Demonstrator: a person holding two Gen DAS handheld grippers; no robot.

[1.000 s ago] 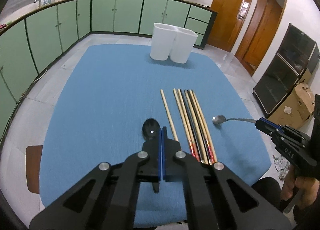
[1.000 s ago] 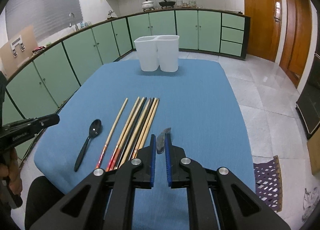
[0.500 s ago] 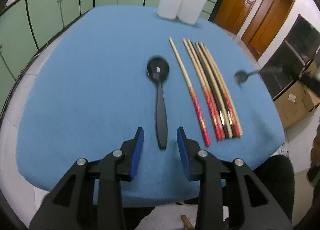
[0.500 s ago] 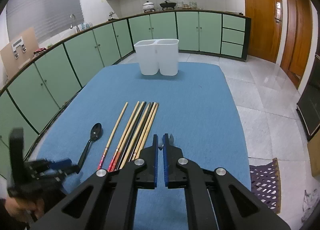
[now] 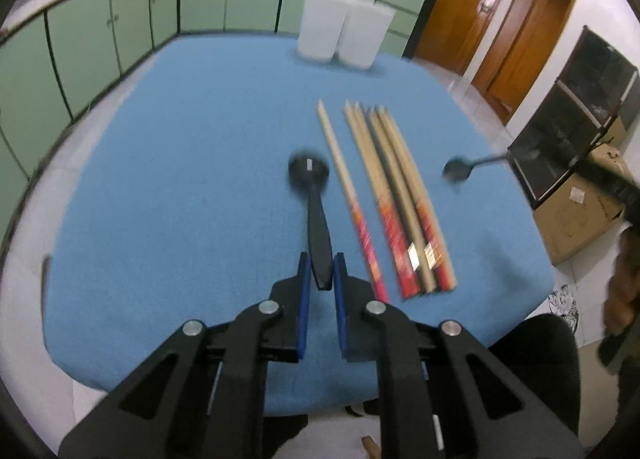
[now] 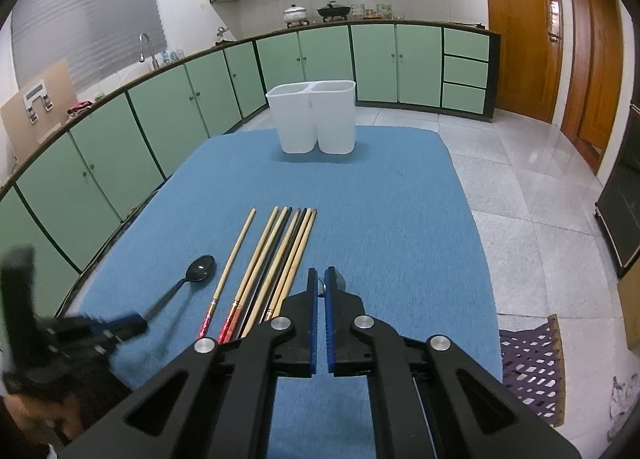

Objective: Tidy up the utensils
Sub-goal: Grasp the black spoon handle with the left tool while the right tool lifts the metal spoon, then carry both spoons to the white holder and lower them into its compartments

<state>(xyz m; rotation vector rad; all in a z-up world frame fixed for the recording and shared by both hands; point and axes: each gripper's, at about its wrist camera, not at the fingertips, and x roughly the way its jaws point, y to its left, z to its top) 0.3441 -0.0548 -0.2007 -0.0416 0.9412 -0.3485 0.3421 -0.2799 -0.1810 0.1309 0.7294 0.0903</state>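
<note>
Left gripper fingers closing narrow around the black spoon handle on the blue worktop. Right gripper fingers nearly shut, clamping a metal spoon.

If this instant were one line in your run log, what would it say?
left gripper: closing around black spoon handle | right gripper: shut on metal spoon | chopsticks: on table | white holder: empty

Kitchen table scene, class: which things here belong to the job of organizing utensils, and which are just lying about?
Part of the job:
black spoon
metal spoon
chopsticks
white two-part holder
left gripper
right gripper

Just lying about:
cardboard box
pots on the counter
floor mat
</note>
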